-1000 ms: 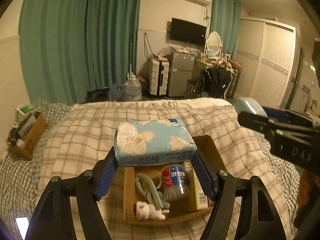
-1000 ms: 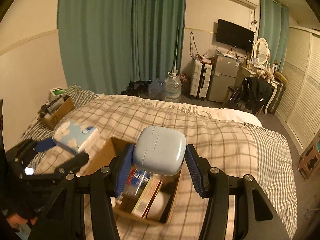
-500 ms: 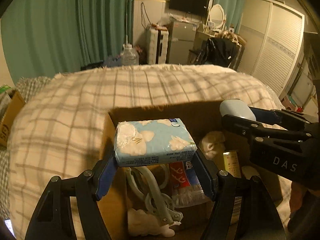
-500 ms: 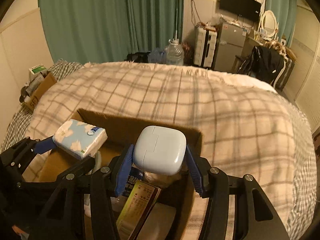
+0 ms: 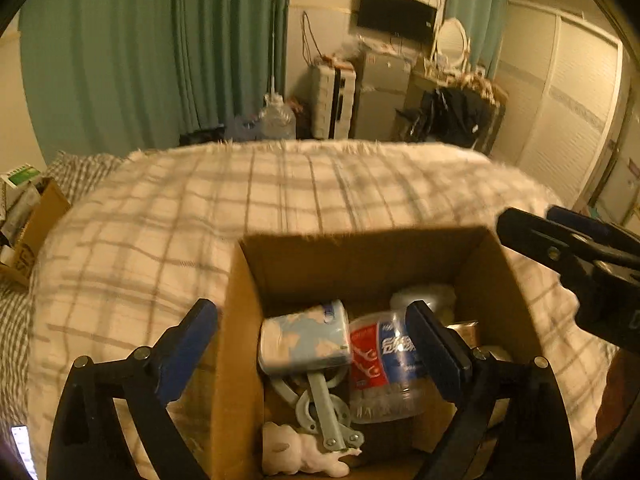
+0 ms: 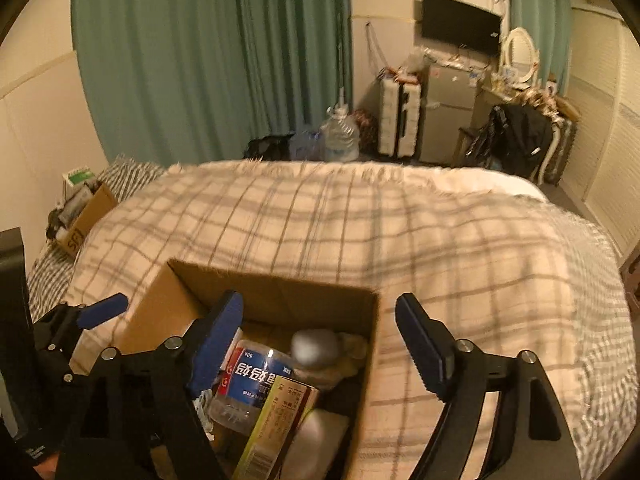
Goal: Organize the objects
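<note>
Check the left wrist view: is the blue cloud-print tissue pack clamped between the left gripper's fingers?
No: the tissue pack lies inside the cardboard box, with the left gripper open.

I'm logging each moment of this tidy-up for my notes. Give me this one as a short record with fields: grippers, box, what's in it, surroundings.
left gripper: open, empty, above the box
right gripper: open, empty, over the box's right wall
cardboard box: open-topped, on the plaid blanket
tissue pack: inside the box, lying on other items
clear jar: inside, red and blue label
pale case: inside, near the far wall, blurred
second box: far left on the bed
</note>
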